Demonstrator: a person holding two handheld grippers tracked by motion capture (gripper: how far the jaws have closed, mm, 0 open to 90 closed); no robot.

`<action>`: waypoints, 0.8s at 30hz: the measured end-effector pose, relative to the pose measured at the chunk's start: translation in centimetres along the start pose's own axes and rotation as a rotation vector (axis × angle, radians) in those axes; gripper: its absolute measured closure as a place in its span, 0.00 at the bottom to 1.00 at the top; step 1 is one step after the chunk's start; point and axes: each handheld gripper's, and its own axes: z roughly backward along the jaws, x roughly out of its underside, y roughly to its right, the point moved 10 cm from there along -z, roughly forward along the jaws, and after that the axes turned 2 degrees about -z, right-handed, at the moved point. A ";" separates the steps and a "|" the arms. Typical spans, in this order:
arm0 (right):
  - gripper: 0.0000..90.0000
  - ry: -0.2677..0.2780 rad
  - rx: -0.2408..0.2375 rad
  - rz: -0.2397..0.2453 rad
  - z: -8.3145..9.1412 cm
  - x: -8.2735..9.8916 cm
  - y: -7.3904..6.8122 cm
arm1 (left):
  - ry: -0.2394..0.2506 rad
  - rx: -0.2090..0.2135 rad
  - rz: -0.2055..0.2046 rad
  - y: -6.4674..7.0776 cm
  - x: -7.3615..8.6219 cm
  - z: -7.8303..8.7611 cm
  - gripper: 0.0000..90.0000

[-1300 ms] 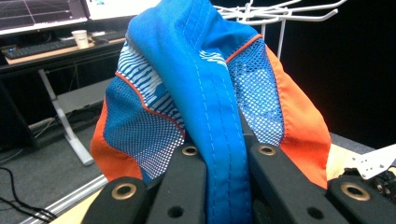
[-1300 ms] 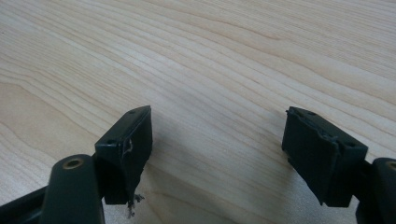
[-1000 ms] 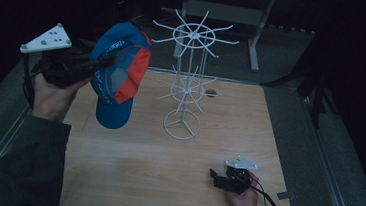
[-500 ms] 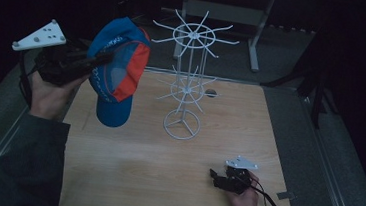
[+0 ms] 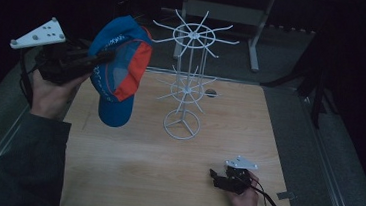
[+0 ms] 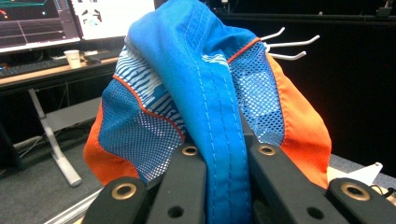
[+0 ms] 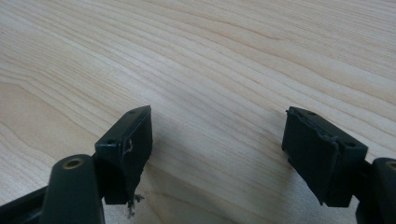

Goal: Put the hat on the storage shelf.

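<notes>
- In the high view, left gripper (image 5: 106, 56) raised above the table's left edge, jaws pinching a blue-and-orange cap (image 5: 117, 72) that hangs well clear of the wooden table (image 5: 125, 168), brim pointing down
- In the same view, white wire rack (image 5: 187, 78) standing upright near the table's middle, to the right of the cap and apart from it: round ring base, thin central post, two tiers of radiating hooks
- Right gripper (image 5: 217, 178) low at the table's front right, held in a hand (image 5: 244, 197) with a cable trailing off to the right; grey three-cornered plate on top
- From the left gripper view, cap (image 6: 205, 93) seen close: black jaws clamped on a fold of smooth blue fabric with stitched seams; mesh panels on either side, orange piping, a striped white-and-blue patch, solid orange cloth at the outer edges
- Behind the cap there, three white hook tips (image 6: 289, 44) of the rack, plus a lit monitor (image 6: 37, 21) and a paper cup (image 6: 73, 58) on a desk
- From the right gripper view, jaws spread wide with nothing between them, just above pale wood (image 7: 210, 60) with fine wavy grain; pad edges worn and frayed
</notes>
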 end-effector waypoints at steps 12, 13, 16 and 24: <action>0.27 0.000 0.000 0.001 0.0 0.0 0.0 | -0.004 0.041 -0.006 0.8 0.4 -0.5 0.99; 0.27 0.000 -0.001 0.001 0.0 0.0 0.0 | -0.017 0.046 -0.010 1.0 0.7 -0.8 0.99; 0.27 0.000 0.000 0.001 0.0 0.0 0.0 | -0.028 0.058 -0.014 1.3 1.1 -1.2 0.99; 0.27 0.001 0.000 0.001 0.0 0.0 0.0 | -0.099 0.080 -0.001 1.4 3.1 -2.3 0.98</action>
